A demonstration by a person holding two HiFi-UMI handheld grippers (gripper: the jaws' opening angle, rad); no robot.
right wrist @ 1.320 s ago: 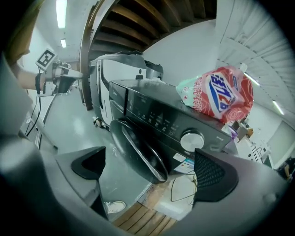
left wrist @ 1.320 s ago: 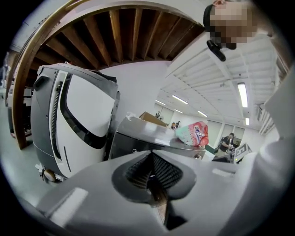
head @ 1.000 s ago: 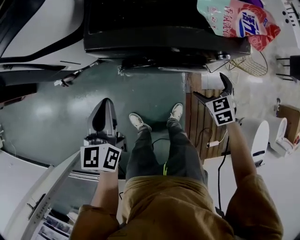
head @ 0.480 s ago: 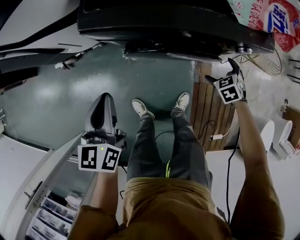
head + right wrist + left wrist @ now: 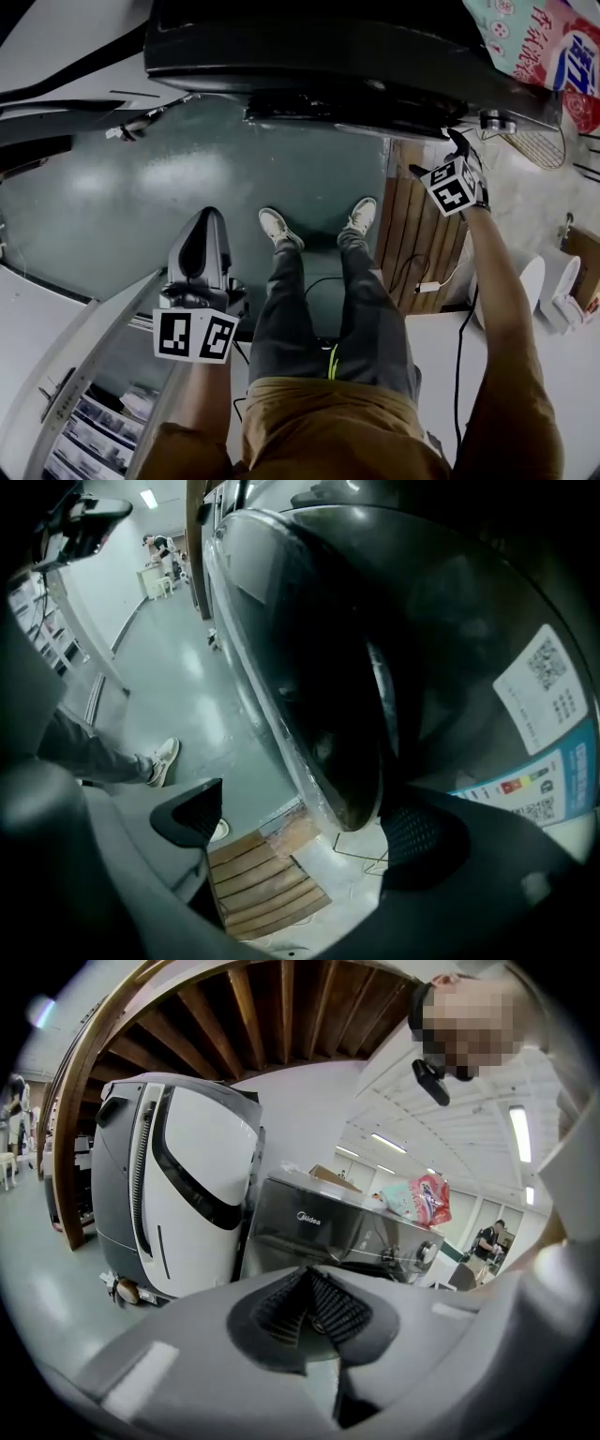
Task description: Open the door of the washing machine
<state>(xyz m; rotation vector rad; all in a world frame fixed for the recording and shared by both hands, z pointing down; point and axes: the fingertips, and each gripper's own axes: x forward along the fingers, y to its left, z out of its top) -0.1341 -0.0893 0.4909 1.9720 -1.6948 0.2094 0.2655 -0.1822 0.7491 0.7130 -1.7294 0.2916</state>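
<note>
**Machine.** The washing machine stands at the far side of the scene, directly in front of the person. A detergent bag lies on its top at the far right. Its round dark door faces the person and looks flush with the front. No gap shows at its edge, so I judge it not yet opened.

**Right gripper.** The right gripper is held up against the right end of the machine's front. Its own view shows the jaws spread wide. The door's lower rim sits between them, nearer the right pad, and neither pad can be seen pressing on it. Below the jaws lie wooden slats on the floor.

**Left gripper.** The left gripper hangs low at the near left, well apart from the machine. Its jaws are pressed together with nothing between them. It plays no part at this moment.

**Progress.** The approach looks complete and the grasp is not made. What remains is to close the right jaws on the door's rim or catch, release it, and swing the door outward. Whether the rim offers a firm hold at this spot cannot be told.
</note>
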